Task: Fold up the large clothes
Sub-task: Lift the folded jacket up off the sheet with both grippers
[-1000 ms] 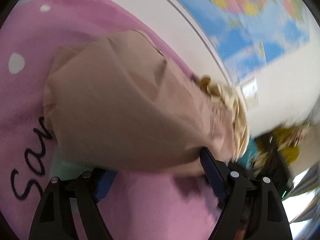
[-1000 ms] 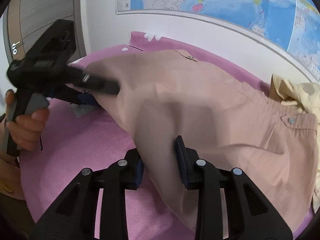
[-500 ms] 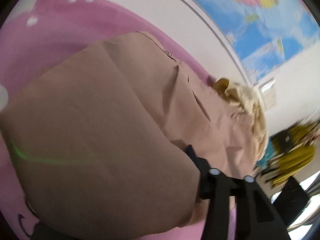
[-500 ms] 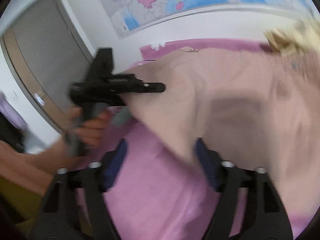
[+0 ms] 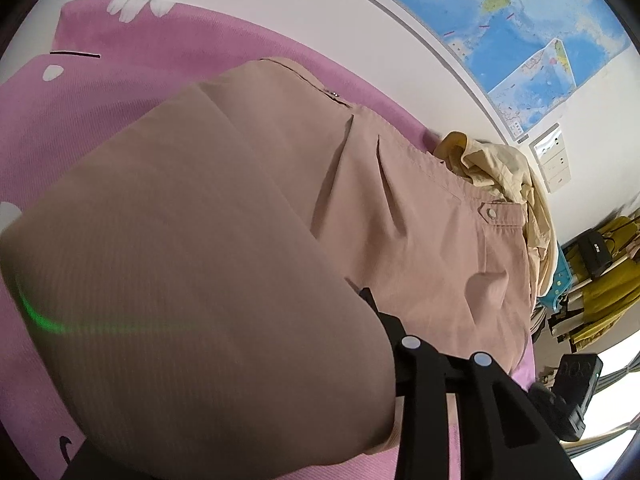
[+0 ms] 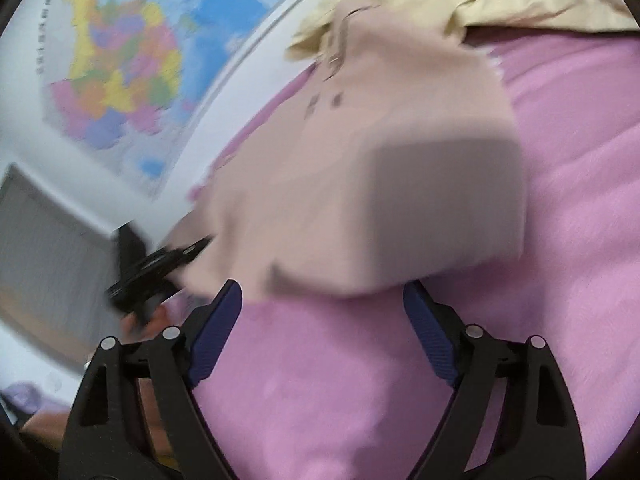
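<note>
1. The left gripper (image 5: 320, 364) has just been closing its jaws on a fold of the beige trousers (image 5: 248, 240). The cloth drapes over the near-left finger and hides it; only the right finger (image 5: 380, 320) shows, pressed against the fabric. The grip looks narrow, with cloth between the pads.

2. The right gripper (image 6: 322, 328) stands wide, its jaws having just been opening. Both blue pads (image 6: 218, 328) are clear of everything, with only the pink bedspread (image 6: 580, 160) between them. The folded near edge of the trousers (image 6: 360, 184) lies just beyond the fingertips, not touching.

3. A second ago the right gripper was pinched on the trouser edge; it has since let go and the view has rolled sharply. The left gripper then stood open in front of a bunched heap; now the fabric fills most of its view.

4. The trousers lie spread across the bedspread, waistband with a snap button (image 5: 491, 213) at the far right.

5. A crumpled pale yellow garment (image 5: 504, 168) sits against the waistband on the far side.

6. A wall map (image 5: 532, 28) hangs above the bed. In the right wrist view, the left gripper (image 6: 160, 268) appears blurred at the left, at the trousers' edge.
</note>
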A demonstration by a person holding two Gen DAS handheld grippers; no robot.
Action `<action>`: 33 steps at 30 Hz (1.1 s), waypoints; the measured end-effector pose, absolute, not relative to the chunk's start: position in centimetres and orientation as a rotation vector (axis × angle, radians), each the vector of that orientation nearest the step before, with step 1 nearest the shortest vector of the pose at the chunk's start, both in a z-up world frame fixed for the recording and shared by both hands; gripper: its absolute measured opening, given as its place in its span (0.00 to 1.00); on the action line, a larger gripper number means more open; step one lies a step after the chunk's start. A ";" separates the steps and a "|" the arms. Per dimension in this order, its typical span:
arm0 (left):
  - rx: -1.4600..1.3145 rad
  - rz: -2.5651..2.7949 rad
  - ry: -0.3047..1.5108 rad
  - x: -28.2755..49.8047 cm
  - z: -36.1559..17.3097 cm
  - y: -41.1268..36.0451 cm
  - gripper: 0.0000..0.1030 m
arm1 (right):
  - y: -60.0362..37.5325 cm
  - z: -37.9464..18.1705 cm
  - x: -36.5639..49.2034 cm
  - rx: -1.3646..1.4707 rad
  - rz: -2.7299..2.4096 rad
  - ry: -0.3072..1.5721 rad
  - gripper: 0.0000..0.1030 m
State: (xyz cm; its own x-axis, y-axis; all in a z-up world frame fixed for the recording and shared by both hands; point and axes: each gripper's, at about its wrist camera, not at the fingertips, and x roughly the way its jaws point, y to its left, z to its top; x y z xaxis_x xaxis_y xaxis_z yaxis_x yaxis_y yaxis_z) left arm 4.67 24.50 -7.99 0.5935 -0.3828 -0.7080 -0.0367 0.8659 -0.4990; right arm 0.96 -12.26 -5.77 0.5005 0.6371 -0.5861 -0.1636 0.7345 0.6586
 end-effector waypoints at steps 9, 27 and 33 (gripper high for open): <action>-0.510 -0.223 0.936 5.0 -8.0 24.6 0.36 | -10.3 -6.4 4.7 0.582 0.363 0.816 0.87; -0.349 -0.091 0.882 7.6 -7.4 23.1 0.32 | -9.1 -6.7 9.9 0.660 0.549 0.814 0.79; -0.323 -0.077 0.883 7.6 -7.0 23.3 0.20 | -8.8 -7.7 11.3 0.688 0.535 0.872 0.18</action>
State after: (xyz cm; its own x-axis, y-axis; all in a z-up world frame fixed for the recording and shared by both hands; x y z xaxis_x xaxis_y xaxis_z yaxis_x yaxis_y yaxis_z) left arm 7.57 23.30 -7.00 0.6354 -0.1988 -0.7461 -0.0660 0.9488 -0.3090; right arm 11.31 -8.85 -7.71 0.5396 0.6735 -0.5052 -0.1455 0.6657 0.7319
